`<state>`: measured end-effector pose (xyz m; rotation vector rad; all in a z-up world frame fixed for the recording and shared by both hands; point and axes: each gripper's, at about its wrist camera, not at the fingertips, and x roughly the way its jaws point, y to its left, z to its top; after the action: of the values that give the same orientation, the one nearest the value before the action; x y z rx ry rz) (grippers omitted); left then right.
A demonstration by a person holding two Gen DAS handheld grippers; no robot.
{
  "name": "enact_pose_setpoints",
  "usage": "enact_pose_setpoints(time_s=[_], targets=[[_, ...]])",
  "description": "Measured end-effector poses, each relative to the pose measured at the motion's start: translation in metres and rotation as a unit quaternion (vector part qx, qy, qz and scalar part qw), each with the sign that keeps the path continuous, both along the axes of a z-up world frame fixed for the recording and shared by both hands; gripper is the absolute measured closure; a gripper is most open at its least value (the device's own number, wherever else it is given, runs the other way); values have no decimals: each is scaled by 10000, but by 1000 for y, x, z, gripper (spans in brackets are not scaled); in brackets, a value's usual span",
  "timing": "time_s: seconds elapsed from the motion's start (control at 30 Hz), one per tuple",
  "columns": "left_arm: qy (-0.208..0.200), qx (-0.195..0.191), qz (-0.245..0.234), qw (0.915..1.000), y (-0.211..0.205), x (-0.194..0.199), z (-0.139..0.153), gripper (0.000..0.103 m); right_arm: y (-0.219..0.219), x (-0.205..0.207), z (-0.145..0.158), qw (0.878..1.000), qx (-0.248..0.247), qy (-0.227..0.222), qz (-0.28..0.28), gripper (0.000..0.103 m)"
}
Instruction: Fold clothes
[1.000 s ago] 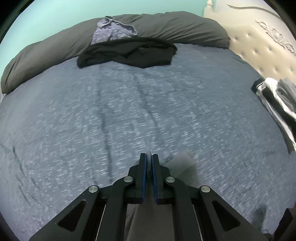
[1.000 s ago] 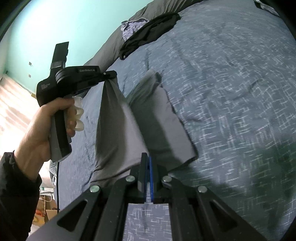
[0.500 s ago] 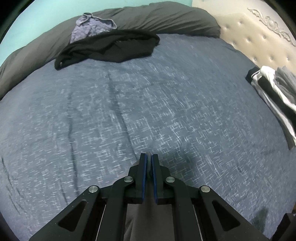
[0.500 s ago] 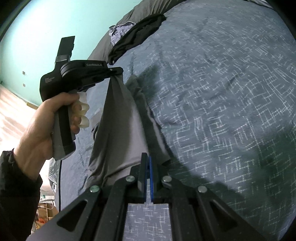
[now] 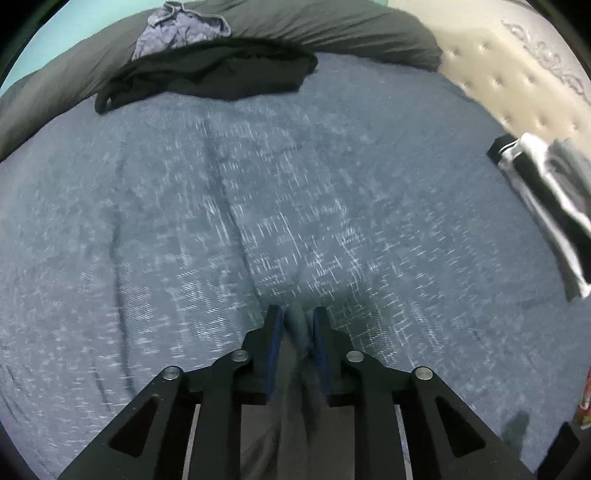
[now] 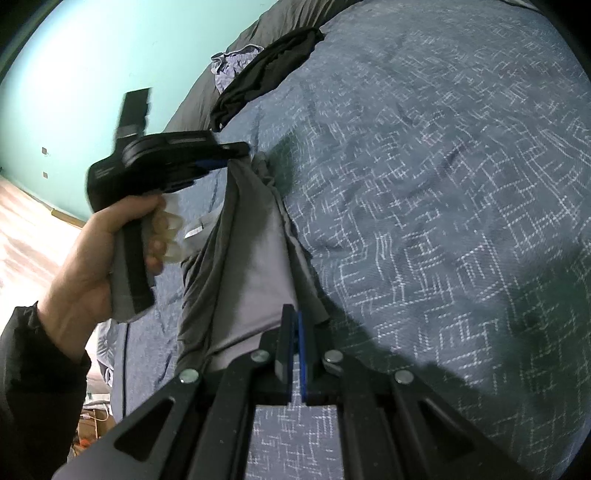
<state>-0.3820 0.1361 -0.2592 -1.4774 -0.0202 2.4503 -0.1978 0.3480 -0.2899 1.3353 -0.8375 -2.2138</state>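
Above the bed (image 5: 184, 229), with its blue patterned cover, I hold a grey garment (image 6: 255, 266) lifted between my two tongs. My left tongs (image 5: 298, 325) are clenched on a bunched fold of this garment; the cloth sits between the blue pads and hangs down under them. From the right camera I see the same left tongs (image 6: 240, 153) gripping the upper corner of the garment, with my left hand (image 6: 110, 251) around the handle and a dark sleeve (image 6: 33, 369) at the wrist. My right tongs (image 6: 293, 328) are clenched too, and the lower edge of the garment goes in between the two fingers. The cloth is stretched between the two grips, and one loose side of it falls down to the bed cover.

At the far side of the bed a black garment (image 5: 210, 74) lies partly on a long dark grey pillow (image 5: 332, 29), and a crumpled pale blue garment (image 5: 177, 31) lies on the pillow, touching the black one. Near the cream headboard (image 5: 517, 81), some black and white clothes (image 5: 543, 195) lie at the right edge. The wall (image 6: 92, 55) behind is mint green.
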Motion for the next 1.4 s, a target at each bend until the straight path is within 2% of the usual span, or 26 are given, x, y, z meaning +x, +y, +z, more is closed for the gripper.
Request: enact_pose_setpoints(time_s=[0.07,0.13,0.2,0.4,0.63,0.77,0.83,0.9,1.0,1.07,1.23,1.4], targets=[[56,203,48,9998,-18,2,13,69,1,-1,-1,10000,-19,-3,-18,101],[101,337,116,9993,-39,7,24,69,2,-2,-1,10000,-29,-8,-42,101],[113,255,199,9994,-62,13,28,69,3,-5,-3,10000,-51,-20,-71,101],[-118,191,156,9996,-101,45,10,69,2,-7,-4,9999,-64,-33,-106,101],[-273,598,233,9976,-120,79,-9,69,2,-5,-5,9999,-59,-62,-127,101],[-272,620,153,9976,-115,87,-12,69,3,-3,-6,9998,-65,-85,-139,101],[-311,854,231,9956,-120,87,-13,69,3,-3,-7,9998,-64,-92,-142,101],[-361,917,257,9948,-123,90,-16,69,3,-4,-7,9998,-63,-100,-145,101],[-315,834,219,9958,-123,92,-16,74,3,-4,-7,9998,-59,-103,-145,101],[-273,812,247,9960,-124,91,-16,95,3,-4,-7,9998,-55,-103,-149,101],[-315,1026,441,9932,-132,87,-17,98,2,-10,-10,9998,-46,-117,-145,101],[-437,1678,844,9812,-151,80,-22,99,4,-7,-10,9998,-19,-113,-147,101]])
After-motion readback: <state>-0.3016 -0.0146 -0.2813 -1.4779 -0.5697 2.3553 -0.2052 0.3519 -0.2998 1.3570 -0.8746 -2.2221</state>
